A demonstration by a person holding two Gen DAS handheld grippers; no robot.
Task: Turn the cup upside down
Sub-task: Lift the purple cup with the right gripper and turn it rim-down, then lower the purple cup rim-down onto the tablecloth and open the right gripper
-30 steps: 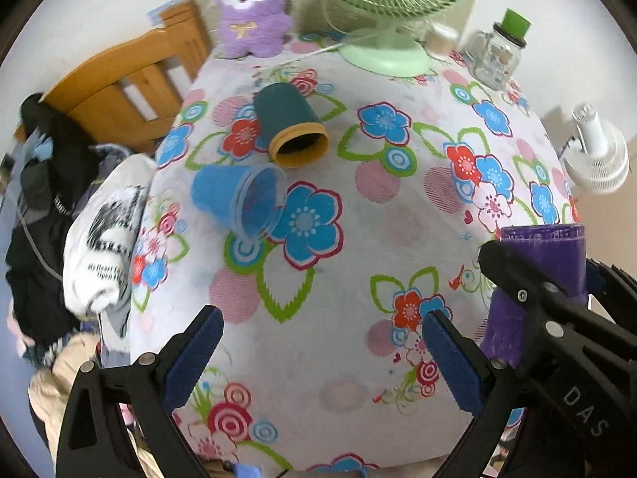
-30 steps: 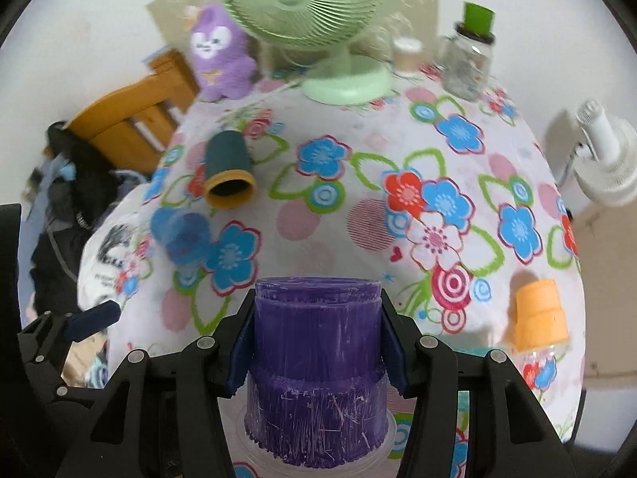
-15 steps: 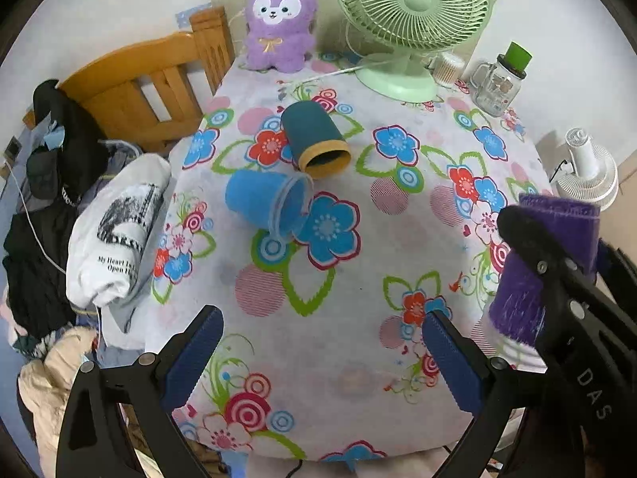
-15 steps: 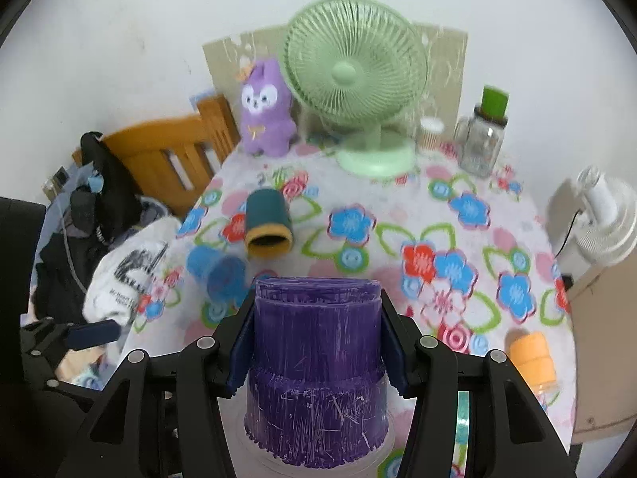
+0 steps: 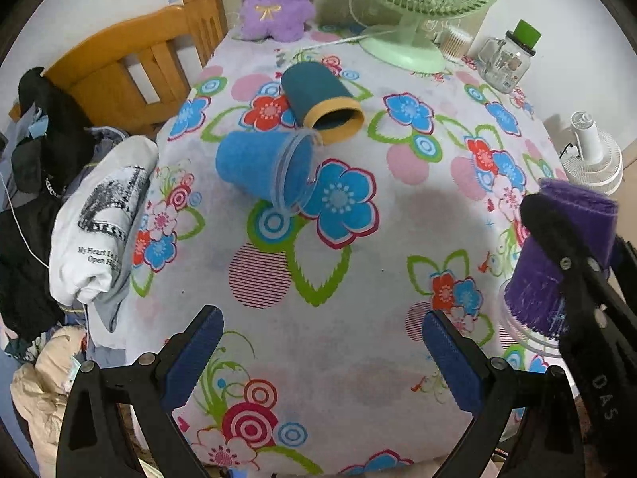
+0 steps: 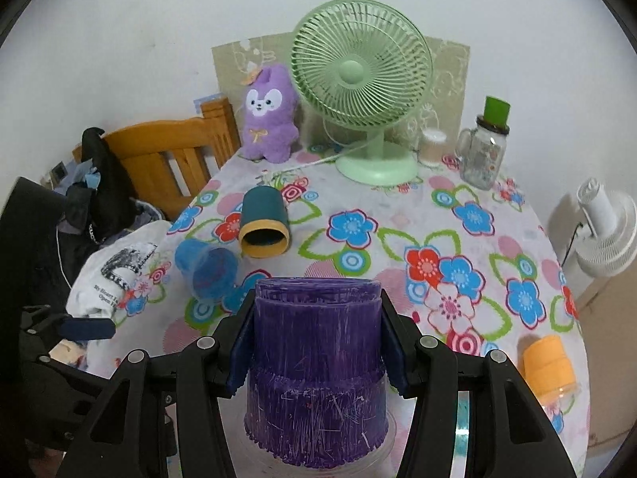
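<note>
Lifted higher since a second ago, the right hand-held gripper (image 6: 316, 346) is clenching the light, stiff, slick-looking purple cup (image 6: 316, 366) at mid-wall, while the left hand-held gripper (image 5: 318, 352) is hanging released.

White wall (image 6: 119, 40) behind floral-cloth table (image 6: 398, 247), wooden chair (image 6: 167, 151) left.

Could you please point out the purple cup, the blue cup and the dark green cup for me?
purple cup (image 6: 314, 362): right wrist view, on its side wall.
blue cup (image 5: 247, 163): left wrist view, on its side wall.
dark green cup (image 5: 314, 87): left wrist view, on its side wall.
</note>
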